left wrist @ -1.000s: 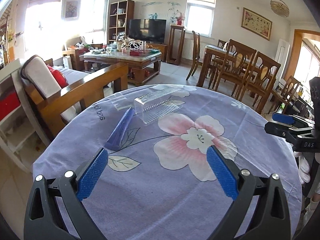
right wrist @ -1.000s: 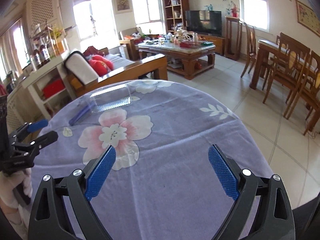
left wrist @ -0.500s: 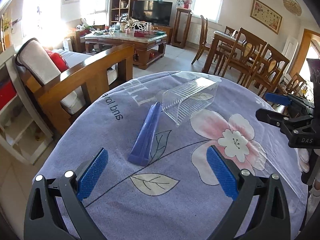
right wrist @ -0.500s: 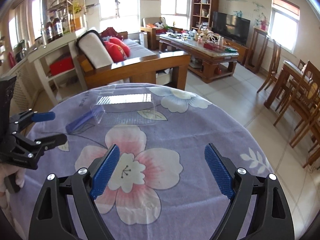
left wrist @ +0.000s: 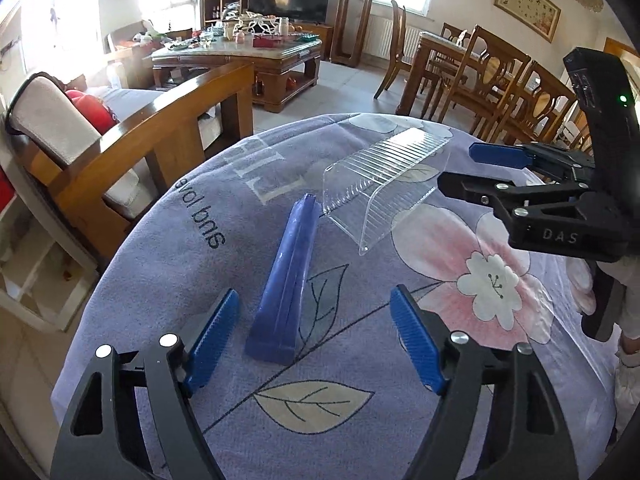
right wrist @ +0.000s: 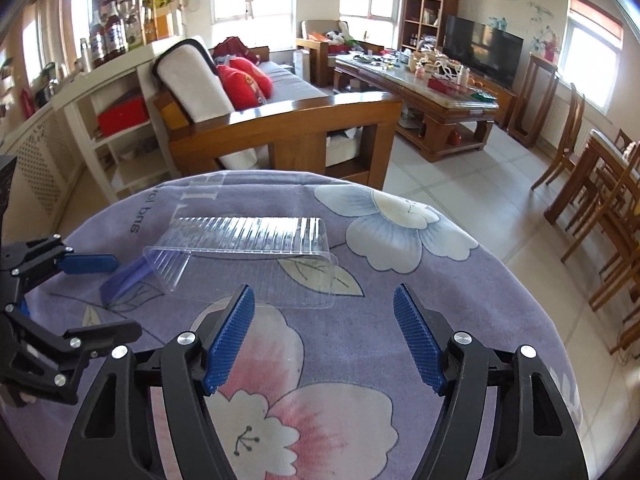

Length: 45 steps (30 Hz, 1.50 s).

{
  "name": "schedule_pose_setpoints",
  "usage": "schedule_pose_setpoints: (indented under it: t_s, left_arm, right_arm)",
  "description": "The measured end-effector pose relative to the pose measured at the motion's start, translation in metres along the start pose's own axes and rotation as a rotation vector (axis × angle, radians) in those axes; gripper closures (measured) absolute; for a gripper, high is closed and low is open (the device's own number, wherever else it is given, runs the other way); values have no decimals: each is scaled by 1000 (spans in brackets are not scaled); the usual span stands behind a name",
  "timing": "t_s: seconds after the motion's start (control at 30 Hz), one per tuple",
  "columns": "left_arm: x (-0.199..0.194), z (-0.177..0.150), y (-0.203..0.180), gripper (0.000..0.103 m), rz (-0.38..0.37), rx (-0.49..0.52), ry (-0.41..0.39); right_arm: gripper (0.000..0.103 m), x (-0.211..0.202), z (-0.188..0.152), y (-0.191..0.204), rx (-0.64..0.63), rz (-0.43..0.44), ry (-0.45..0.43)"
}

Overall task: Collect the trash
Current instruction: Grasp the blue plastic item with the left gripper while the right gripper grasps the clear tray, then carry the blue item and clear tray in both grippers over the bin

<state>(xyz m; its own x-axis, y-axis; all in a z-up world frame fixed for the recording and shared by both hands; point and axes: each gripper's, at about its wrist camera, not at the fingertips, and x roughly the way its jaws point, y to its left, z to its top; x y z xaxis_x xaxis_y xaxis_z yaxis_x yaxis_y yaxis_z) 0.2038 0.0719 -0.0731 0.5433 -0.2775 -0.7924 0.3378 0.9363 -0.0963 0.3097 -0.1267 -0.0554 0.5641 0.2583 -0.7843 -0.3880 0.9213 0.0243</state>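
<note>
A long blue wrapper (left wrist: 286,284) lies on the purple flowered tablecloth (left wrist: 192,264), its near end between the fingers of my left gripper (left wrist: 314,342). Those jaws are closing and the pads are not touching it. Beside the wrapper lies a clear ribbed plastic tray (left wrist: 380,184) on its side. From the right wrist, the tray (right wrist: 248,248) sits just ahead of my right gripper (right wrist: 324,338), whose jaws are also closing with only cloth between them. The blue wrapper (right wrist: 124,280) shows partly behind the tray. Each gripper appears in the other's view: the right gripper (left wrist: 480,172), the left gripper (right wrist: 100,296).
The round table's edge (right wrist: 500,256) drops to a tiled floor (right wrist: 460,184). A wooden sofa (left wrist: 160,128) stands just beyond the table, a cluttered coffee table (left wrist: 240,52) behind it. Dining chairs (left wrist: 500,80) stand to the right, white shelves (right wrist: 112,120) to the left.
Both grippers have moved forward and lower over the table, and their jaws have narrowed. The wrapper now lies between the left fingers. The tray is closer to the right fingers.
</note>
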Motion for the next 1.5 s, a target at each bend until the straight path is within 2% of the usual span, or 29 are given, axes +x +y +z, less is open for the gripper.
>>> schedule_pose_setpoints:
  t_s: [0.07,0.13,0.3,0.33,0.4,0.47,0.53,0.57,0.63,0.9,1.07,1.17,1.3,1.5]
  left_arm:
    - [1,1,-1,26,11,8,0]
    - [1,1,-3,27,23,18,2]
    - [2,4,-4,35,53,38,-2]
    - [2,5,-4,37,54,39,-2]
    - [2,6,-3,44,70,38,-5]
    - [2,9,-2,64,85,39,-8]
    - [3,11,-1,79,101,44,-10]
    - [3,11,0,83,102,45,-12]
    - [3,12,0,84,104,45,-15]
    - [1,12,0,90,57,39,-40]
    - [-8,12,-7,91,47,58,-85]
    - [-17,10,-14,90,28,66,-108]
    - [-40,5,-41,90,4,106,-159]
    - [-79,-5,-93,90,-38,155,-255]
  right_arm:
    - [32,8,3,-4,14,1,6]
    - [39,14,5,-6,18,16,13]
    - [46,24,12,-4,5,36,10]
    - [50,25,13,-5,11,43,9]
    - [58,29,16,-5,23,59,12]
    - [69,31,18,-5,33,77,20]
    - [83,31,19,-7,42,91,20]
    - [87,31,19,-7,45,94,19]
    - [96,30,19,-9,51,99,20]
    - [99,21,14,-13,84,123,20]
    - [99,-7,14,-18,120,135,-8]
    - [99,-33,10,-23,131,128,-32]
    - [99,-77,-3,-33,174,133,-88]
    - [99,-150,-49,-50,246,92,-168]
